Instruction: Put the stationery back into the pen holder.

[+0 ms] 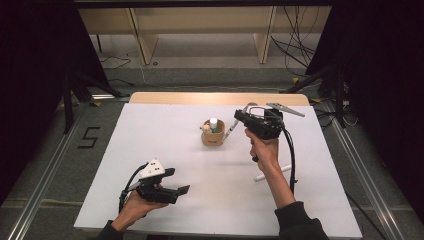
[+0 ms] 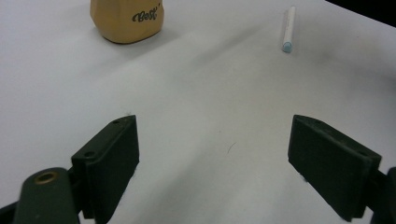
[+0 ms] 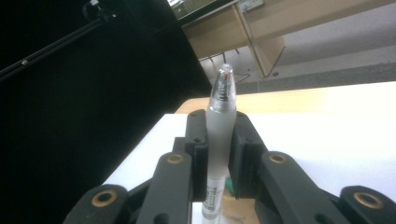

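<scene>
My right gripper hangs above the white table, just right of a tan cup, and is shut on a frosted pen that slants down towards the cup. In the right gripper view the pads clamp the pen at its middle, and its clear tip sticks out past my right gripper. The cup holds a white-capped item. My left gripper rests at the near left with its jaws wide open and nothing between them. The left gripper view looks past my left gripper to the cup.
A white pen lies on the table near my right forearm; it also appears as the white pen in the left gripper view. Wooden shelving, cables and dark stands sit beyond the far edge.
</scene>
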{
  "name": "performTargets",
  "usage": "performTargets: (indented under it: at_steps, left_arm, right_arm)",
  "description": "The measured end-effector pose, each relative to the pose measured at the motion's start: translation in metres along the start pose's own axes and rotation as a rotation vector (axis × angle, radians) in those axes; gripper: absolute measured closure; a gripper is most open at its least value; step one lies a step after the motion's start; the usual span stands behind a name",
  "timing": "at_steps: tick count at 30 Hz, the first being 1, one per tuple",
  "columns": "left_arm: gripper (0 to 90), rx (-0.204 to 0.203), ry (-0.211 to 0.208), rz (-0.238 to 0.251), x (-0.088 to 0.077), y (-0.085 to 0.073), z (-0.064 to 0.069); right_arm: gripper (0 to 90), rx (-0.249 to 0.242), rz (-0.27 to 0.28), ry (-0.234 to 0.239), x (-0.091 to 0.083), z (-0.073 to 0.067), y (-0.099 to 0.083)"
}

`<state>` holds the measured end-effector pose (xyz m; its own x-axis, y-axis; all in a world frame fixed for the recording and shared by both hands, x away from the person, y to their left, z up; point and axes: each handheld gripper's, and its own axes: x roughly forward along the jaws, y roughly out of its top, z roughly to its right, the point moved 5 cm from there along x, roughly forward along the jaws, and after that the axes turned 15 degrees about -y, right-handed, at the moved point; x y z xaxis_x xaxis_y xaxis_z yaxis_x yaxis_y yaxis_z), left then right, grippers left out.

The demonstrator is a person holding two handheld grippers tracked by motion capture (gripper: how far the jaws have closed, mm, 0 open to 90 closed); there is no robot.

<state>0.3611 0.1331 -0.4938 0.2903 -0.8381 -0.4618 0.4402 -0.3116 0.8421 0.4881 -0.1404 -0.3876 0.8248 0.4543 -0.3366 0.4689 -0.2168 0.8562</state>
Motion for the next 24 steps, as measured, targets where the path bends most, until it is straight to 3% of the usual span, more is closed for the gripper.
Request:
performTargets:
  at_steps: [9,24]
  left_arm:
    - [15.7,0.004,-0.001,-0.002,0.002,0.0,0.0]
    - [15.7,0.006,-0.003,-0.002,0.002,0.0,0.001]
  right_arm:
    - [80.3,0.002,0.01,-0.045,0.014,0.004,0.018]
    - [80.3,-0.004,0.006,-0.088,0.034,-0.001,0.032]
